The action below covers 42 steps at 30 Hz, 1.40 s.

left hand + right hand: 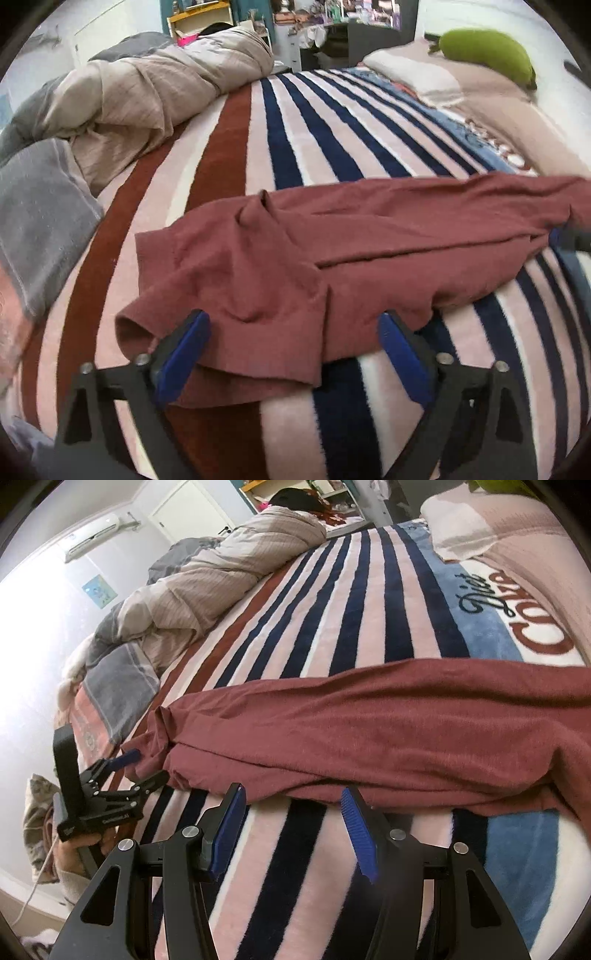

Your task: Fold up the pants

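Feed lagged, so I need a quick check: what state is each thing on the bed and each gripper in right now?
pants: laid out lengthwise, wrinkled, not yet folded
left gripper: open, jaws straddling the pants' near end
right gripper: open, at the pants' near edge, gripping nothing
striped blanket: spread flat under the pants
beige duvet: bunched up

The pants [369, 236] are a plain brick red. Under them the blanket [303, 140] runs in stripes of navy, pale pink, white and rust red, with a light blue band bearing dark script and red lettering on white [517, 620]. The rumpled duvet [147, 96] is beige with grey. A green cushion [487, 51] lies on a pinkish pillow [517, 107]. Both grippers are black, with blue fingers [184, 350] [360, 830].
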Tool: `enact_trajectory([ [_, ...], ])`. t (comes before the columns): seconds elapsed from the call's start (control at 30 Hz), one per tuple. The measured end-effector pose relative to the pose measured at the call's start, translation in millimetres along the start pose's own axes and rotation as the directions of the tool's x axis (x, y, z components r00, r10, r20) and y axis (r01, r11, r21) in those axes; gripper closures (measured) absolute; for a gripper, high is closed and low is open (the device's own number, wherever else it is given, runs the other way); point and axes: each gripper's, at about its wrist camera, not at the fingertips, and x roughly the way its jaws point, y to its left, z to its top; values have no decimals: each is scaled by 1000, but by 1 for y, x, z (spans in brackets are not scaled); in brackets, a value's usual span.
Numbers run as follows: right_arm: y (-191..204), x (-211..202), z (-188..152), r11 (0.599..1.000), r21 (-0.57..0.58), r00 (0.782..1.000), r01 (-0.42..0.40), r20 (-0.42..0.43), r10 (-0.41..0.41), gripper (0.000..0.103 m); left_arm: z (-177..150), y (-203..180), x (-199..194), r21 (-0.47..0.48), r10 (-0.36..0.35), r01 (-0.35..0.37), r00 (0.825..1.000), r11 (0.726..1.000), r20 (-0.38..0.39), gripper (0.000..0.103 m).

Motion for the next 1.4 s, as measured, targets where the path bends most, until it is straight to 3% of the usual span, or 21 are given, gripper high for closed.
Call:
enact_trajectory([
  [0.03,0,0,-1,1000,0,1000,0,-3,0,53,1,6,0,-25,7,-7,1000,1000,2,38],
  [0.07,1,0,-1,1000,-2,1000,2,-4,-2,53,1,11,1,-42,10,-10,1000,999,3,58],
  [0.1,2,-1,-1,1000,-3,1000,3,-3,-3,53,1,17,4,-65,7,-7,1000,998,1,70],
  [0.13,3,-1,-1,1000,-5,1000,2,-1,-2,53,0,22,6,-89,4,-4,1000,996,-3,74],
  [0.2,4,-3,1,1000,-6,1000,1,5,-1,53,-2,25,7,-111,21,-21,1000,994,-6,93],
  [0.43,9,-5,2,1000,-19,1000,-4,7,4,53,7,39,-14,-176,132,-111,985,978,115,103],
  [0.6,13,-7,5,999,-38,1000,-11,13,12,53,42,63,-6,-230,236,-209,967,950,95,103],
  [0.67,15,-7,6,999,-50,1000,-7,12,8,53,49,63,-7,-214,198,-178,977,961,74,103],
  [0.73,18,-6,9,998,-68,1000,8,9,-7,53,44,52,-22,-156,137,-118,983,981,121,97],
  [0.8,20,-4,14,997,-73,1000,16,5,-16,53,41,42,-29,-100,78,-66,990,993,117,45],
  [0.83,20,-3,16,998,-68,1000,13,5,-12,53,40,38,-31,-87,56,-44,989,995,134,41],
  [0.97,23,-3,18,998,-50,999,-30,17,31,53,39,26,-28,-71,1,8,993,997,121,41],
  [1.1,27,-11,3,996,-73,999,-47,9,48,53,30,19,-34,-111,25,-12,994,994,111,41],
  [1.27,18,-21,-7,997,-65,999,-52,-4,52,53,-1,4,-43,-136,17,-5,996,991,87,41],
  [1.4,10,-28,-10,997,-53,998,-54,4,55,53,-25,-8,-26,-131,-35,37,999,991,23,41],
])
